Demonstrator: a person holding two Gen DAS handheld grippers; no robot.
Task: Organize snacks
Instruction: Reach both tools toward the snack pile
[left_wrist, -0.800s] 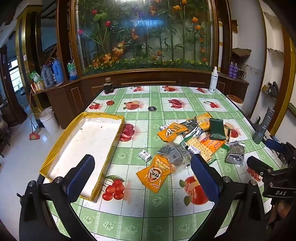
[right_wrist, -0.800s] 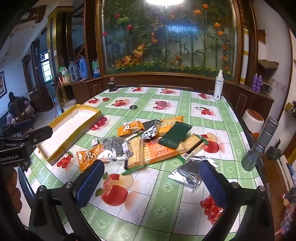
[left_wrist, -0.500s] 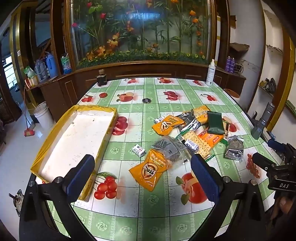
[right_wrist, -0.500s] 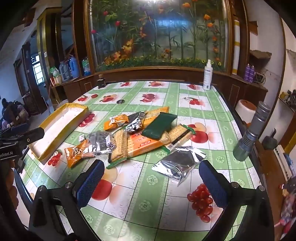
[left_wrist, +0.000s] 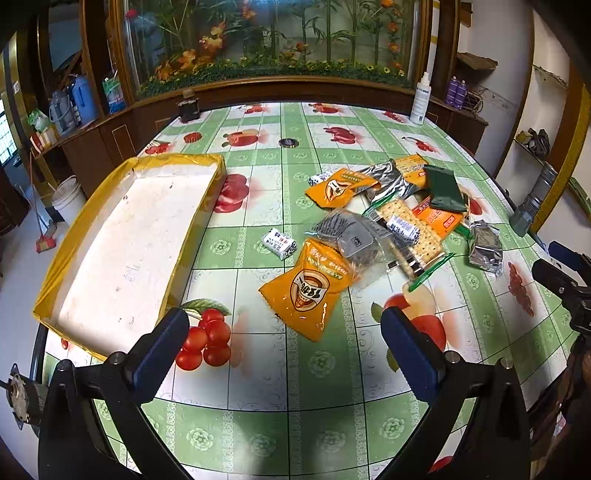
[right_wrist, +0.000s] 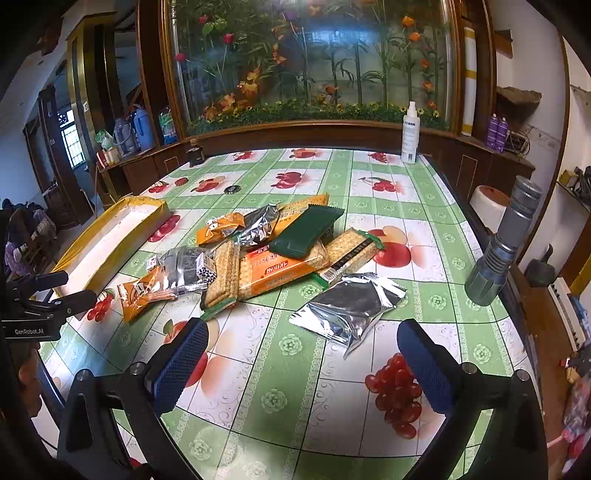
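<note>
Tray (left_wrist: 122, 236) lay long axis running away from camera, empty. Two orange pouches (left_wrist: 314, 288), one green pack (left_wrist: 443, 188). Left gripper (left_wrist: 284, 347) and right gripper (right_wrist: 303, 362) both spread wide, holding nothing.

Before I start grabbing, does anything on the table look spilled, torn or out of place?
Nothing looks spilled or torn. The snacks lie in a loose overlapping heap, none in the yellow-edged tray. One silver packet and a small white wrapped sweet lie apart from the heap. A grey flashlight stands at the table edge, no snack.
</note>
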